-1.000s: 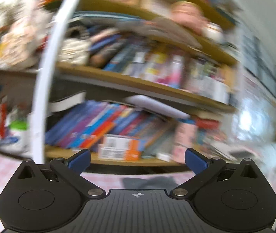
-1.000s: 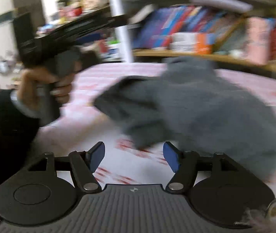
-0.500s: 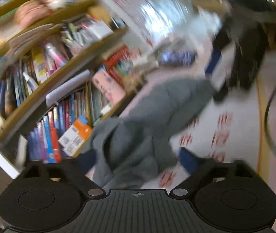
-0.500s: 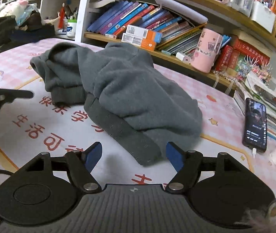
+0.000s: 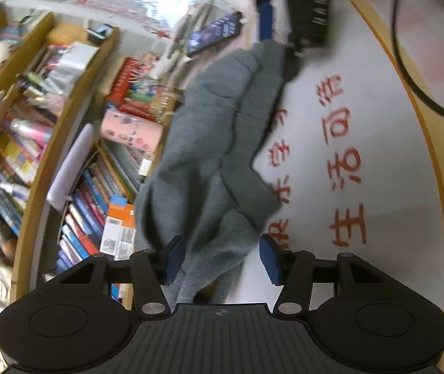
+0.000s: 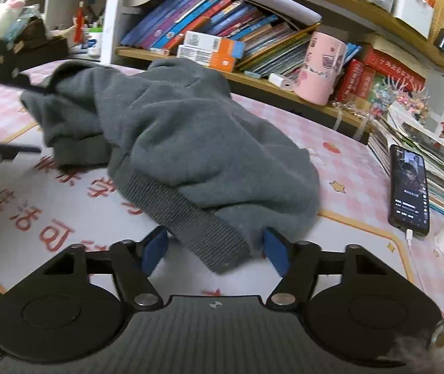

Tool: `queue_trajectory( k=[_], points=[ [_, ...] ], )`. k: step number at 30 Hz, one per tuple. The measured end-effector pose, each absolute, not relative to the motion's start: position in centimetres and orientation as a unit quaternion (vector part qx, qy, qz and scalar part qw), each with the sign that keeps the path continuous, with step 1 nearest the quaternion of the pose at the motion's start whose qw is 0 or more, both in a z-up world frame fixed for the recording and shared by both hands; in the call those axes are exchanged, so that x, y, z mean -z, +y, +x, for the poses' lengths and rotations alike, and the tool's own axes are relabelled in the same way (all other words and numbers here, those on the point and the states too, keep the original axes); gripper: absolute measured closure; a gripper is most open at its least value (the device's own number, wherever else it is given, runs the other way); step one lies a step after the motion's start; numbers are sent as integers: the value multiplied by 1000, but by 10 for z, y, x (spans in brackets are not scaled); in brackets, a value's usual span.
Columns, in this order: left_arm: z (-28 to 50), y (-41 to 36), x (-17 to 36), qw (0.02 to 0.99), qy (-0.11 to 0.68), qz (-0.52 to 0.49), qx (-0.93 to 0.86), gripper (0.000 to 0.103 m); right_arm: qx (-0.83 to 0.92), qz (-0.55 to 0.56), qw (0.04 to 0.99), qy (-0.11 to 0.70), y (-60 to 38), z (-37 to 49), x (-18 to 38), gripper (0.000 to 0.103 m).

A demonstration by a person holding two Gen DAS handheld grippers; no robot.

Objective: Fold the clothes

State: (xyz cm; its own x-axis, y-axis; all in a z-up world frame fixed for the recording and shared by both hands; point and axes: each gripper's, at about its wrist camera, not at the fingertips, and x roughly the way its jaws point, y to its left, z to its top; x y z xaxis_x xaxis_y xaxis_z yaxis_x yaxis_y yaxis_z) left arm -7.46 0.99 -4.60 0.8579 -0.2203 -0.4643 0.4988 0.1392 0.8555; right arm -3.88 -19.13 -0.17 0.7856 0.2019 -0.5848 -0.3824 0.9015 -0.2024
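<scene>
Your grey sweatshirt (image 6: 172,143) lies in a loose, rumpled heap on the desk (image 6: 50,218), on the white mat with red characters, in front of the bookshelf (image 6: 253,71). It is bunched, not flat, with the ribbed hem (image 6: 190,218) trailing toward the right claw (image 6: 215,249).

You have 1 claw at each end of the heap, which reads as taking hold to lift and spread it. To do that well, bite the ribbed hem squarely between the pads, deep enough that 1 layer cannot slip out, and match that grip at the far end so the cloth hangs evenly. Keep clear of the phone (image 6: 409,187) and its cable at the right.

The right claw stands wide apart, its blue pads on either side of the hem end; the fabric lies between them, unclamped, and whether it brushes a pad I cannot tell.

The left claw (image 5: 219,258) is also spread wide, with a fold of the sweatshirt between its pads. The left pad appears to touch the cloth; the right pad stands clear of it. Neither claw is gripping.
</scene>
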Motion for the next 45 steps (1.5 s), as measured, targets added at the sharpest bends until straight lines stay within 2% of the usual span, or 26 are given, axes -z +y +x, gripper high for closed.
queue_trajectory(
  k=[1, 3, 5, 6, 7, 9, 10, 13, 16, 20, 24, 27, 28, 29, 31, 34, 38, 41, 45],
  points=[
    [-73, 9, 50, 743, 111, 615, 240, 57, -150, -156, 934, 285, -191, -36, 1, 56],
    [-69, 5, 53, 748, 99, 615, 228, 57, -138, -150, 940, 273, -192, -34, -1, 63],
    [-64, 2, 54, 751, 90, 617, 217, 63, -127, -142, 949, 252, -195, -35, -8, 80],
    [-62, 2, 52, 758, 82, 611, 214, 77, -121, -139, 953, 242, -196, -37, -12, 82],
    [-61, 2, 50, 765, 75, 604, 210, 85, -118, -140, 955, 231, -198, -39, -15, 83],
    [-57, 6, 28, 803, 59, 556, 203, 88, -122, -149, 957, 218, -198, -43, -19, 83],
    [-55, 10, 13, 827, 52, 523, 200, 89, -128, -156, 956, 214, -198, -45, -20, 79],
    [-49, 34, -45, 904, 26, 375, 202, 89, -165, -188, 949, 194, -188, -57, -18, 50],
    [-47, 51, -80, 937, 7, 275, 213, 91, -199, -244, 934, 170, -170, -70, -13, 36],
    [-46, 56, -100, 947, -6, 217, 235, 92, -221, -320, 910, 147, -140, -79, -2, 31],
    [-44, 57, -108, 950, -12, 188, 248, 92, -183, -334, 911, 155, -124, -64, 9, 32],
    [-41, 62, -109, 952, -9, 176, 249, 92, -157, -354, 908, 157, -116, -50, 20, 36],
    [-40, 64, -109, 953, -7, 173, 247, 92, -148, -364, 906, 156, -114, -46, 24, 46],
    [-40, 67, -109, 955, -4, 169, 245, 92, -137, -373, 905, 151, -115, -43, 28, 66],
    [-40, 72, -110, 957, 0, 161, 242, 92, -120, -371, 909, 144, -120, -34, 26, 90],
    [-40, 84, -111, 960, 11, 138, 243, 94, -95, -325, 934, 114, -145, -34, 3, 93],
    [-41, 86, -121, 956, 5, 99, 278, 95, -13, -291, 956, 18, -189, -19, -69, 93],
    [-46, 79, -146, 944, -39, 64, 322, 95, -4, -274, 961, -40, -208, 5, -141, 93],
    [-67, 79, -198, 921, -155, 8, 358, 95, 26, -313, 939, -141, -193, 34, -235, 93]
  ],
)
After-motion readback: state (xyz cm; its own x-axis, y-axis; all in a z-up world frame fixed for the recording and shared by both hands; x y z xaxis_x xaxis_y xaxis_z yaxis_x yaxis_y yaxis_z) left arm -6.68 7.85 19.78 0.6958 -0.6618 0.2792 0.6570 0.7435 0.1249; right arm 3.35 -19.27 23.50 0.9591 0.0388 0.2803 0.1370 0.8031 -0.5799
